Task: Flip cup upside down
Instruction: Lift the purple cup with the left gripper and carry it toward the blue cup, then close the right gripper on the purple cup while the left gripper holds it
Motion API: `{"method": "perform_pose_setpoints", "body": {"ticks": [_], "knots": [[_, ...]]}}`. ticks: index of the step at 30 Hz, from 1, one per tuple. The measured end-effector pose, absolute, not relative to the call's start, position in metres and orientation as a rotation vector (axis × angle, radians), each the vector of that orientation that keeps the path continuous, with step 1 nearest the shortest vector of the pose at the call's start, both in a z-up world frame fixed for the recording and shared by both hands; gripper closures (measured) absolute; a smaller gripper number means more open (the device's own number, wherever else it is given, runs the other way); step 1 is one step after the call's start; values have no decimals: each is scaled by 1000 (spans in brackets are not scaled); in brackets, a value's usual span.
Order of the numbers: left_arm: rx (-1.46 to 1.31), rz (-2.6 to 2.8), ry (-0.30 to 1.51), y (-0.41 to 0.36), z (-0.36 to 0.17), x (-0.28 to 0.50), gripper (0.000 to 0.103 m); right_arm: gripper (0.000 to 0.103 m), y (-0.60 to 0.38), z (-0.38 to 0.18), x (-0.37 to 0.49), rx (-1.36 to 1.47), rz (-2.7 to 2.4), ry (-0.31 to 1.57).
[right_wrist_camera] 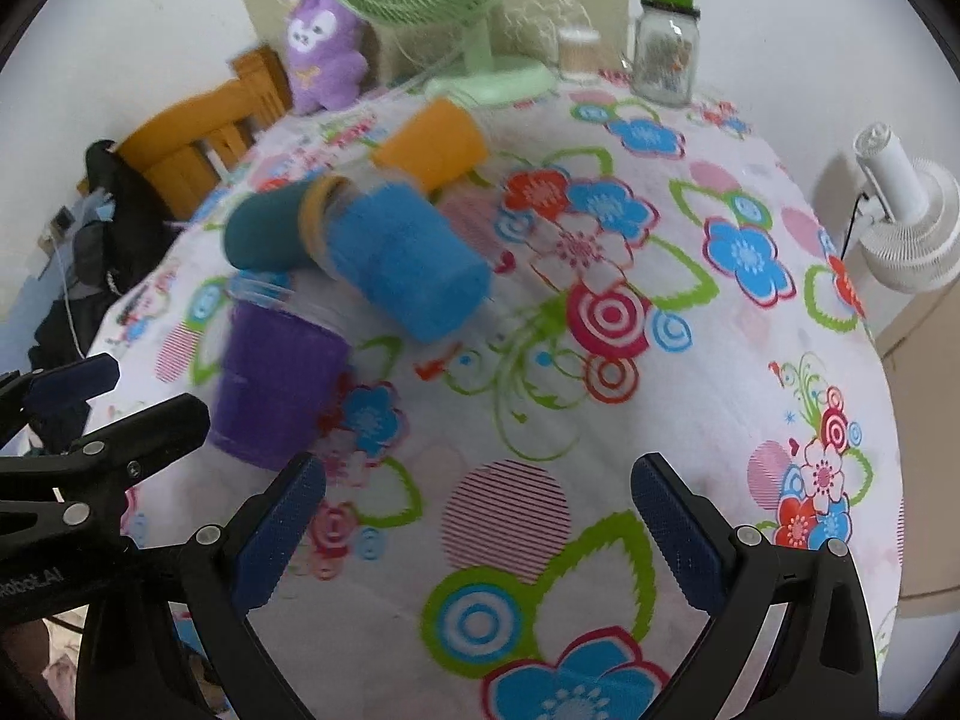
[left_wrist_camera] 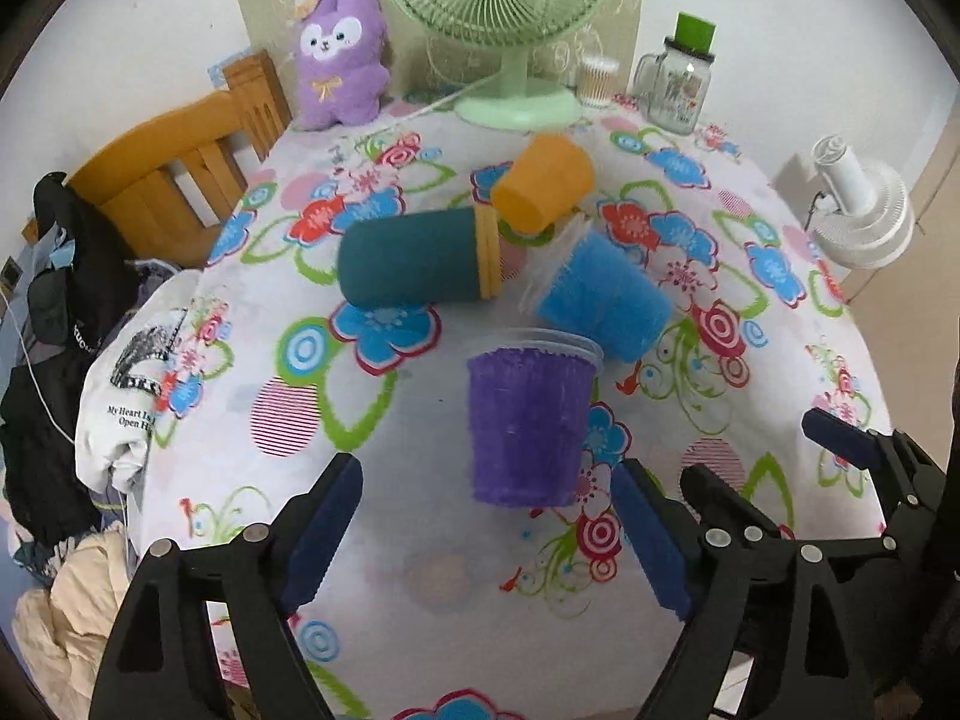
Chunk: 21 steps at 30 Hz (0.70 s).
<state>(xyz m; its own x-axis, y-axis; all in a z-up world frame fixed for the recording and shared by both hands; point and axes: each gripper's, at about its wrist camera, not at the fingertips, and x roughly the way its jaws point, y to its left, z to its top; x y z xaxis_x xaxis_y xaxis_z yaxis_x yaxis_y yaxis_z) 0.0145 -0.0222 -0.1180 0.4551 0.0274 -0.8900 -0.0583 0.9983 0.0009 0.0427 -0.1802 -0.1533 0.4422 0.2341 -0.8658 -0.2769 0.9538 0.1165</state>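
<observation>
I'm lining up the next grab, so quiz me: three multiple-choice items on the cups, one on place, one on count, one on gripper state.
1. Which cup stands nearest the left gripper?
A. orange B. purple C. teal

2. How many cups lie tipped on their sides?
A. one B. two C. three

3. How do the left gripper's jaws stand?
A. open, holding nothing B. shut on a cup C. shut on the cloth

Answers:
1 B: the purple cup stands rim up just ahead of the blue pads.
2 C: the teal cup, orange cup and blue cup all lie over.
3 A: pads wide apart, tablecloth showing between them.
</observation>
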Motion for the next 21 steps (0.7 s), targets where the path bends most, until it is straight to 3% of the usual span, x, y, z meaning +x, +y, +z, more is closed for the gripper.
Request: {"method": "perform_pose_setpoints", "body": {"ticks": [7,21], "knots": [[53,-111,1046,4,-106,-2,0,0,-156,-139,13,-32,237,939],[284,-398,1081,62,-139,8,0,0,-88,-157,-18,-61,45,864]]}}
